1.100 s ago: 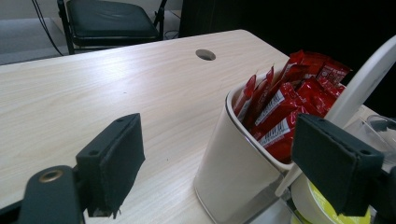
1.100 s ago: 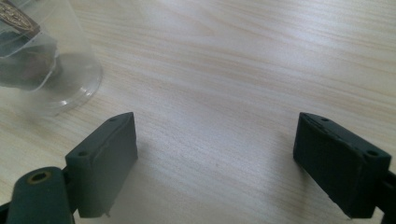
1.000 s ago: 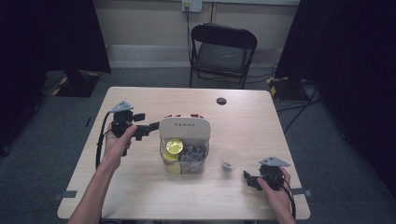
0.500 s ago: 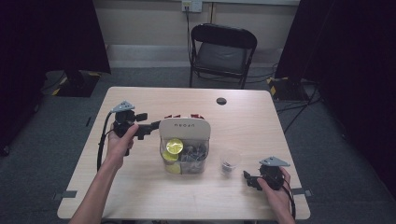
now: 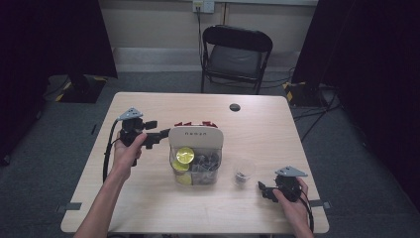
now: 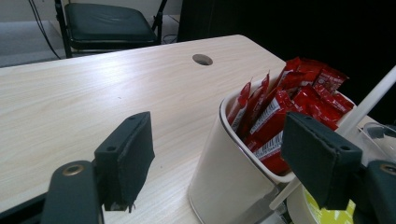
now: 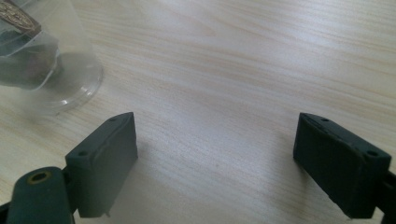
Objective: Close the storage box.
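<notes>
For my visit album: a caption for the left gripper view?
Open tongs face a white tub stuffed with red sachets on a wooden table.

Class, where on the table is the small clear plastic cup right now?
In the high view the small clear plastic cup stands right of the white organiser bin, left of the right hand-held gripper.

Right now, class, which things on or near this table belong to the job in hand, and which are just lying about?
In the job:
left hand-held gripper, open
white caddy
red sachets
right hand-held gripper, open
clear cup

Lying about:
folding chair
round hole in the table
</notes>
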Tool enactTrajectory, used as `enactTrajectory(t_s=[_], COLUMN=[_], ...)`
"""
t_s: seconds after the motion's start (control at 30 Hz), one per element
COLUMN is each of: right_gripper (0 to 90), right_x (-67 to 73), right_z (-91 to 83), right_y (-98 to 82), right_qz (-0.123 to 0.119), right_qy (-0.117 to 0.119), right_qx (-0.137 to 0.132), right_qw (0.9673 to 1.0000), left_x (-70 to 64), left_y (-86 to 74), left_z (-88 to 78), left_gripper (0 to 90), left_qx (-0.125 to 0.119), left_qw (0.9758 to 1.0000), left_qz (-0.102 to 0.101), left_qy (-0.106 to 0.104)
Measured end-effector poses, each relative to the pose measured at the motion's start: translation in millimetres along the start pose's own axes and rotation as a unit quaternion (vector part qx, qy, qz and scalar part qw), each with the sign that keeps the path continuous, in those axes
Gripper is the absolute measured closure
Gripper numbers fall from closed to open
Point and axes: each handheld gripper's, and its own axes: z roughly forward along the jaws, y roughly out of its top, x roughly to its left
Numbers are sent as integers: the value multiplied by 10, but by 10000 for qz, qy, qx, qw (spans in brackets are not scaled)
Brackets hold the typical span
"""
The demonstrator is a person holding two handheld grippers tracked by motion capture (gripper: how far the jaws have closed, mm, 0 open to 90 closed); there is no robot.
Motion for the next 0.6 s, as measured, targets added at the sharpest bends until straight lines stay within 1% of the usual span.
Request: enactTrajectory(t_s=[0.13,0.2,0.23,0.4,0.43,0.5,0.6], right_gripper=[133,133,133,132,133,133,133], right_x=[-1,0,-1,0,0,-1,0], right_z=[0,0,0,0,0,0,0], right_y=[0,0,0,0,0,0,0], right_qz=[-2,-1,-2,-2,-2,-2,-2], right_qy=[3,2,2,2,2,2,1], right_qx=[-1,-1,-2,-1,-1,-1,-1], right_qw=[10000,10000,10000,10000,10000,10000,10000], left_x=[-6,-17,-14,-46,-48,-52,-54], left_y=[0,5,9,38,42,47,47], left_z=[-13,-22,-29,-57,-61,-65,-67], left_gripper=[253,253,253,248,245,235,229], left_qx=[-5,-39,-33,-82,-81,-64,-41], left_qw=[10000,10000,10000,9998,9998,9999,9998], left_qz=[33,-6,30,44,69,69,55], left_qy=[-29,-73,-74,-150,-158,-145,-179])
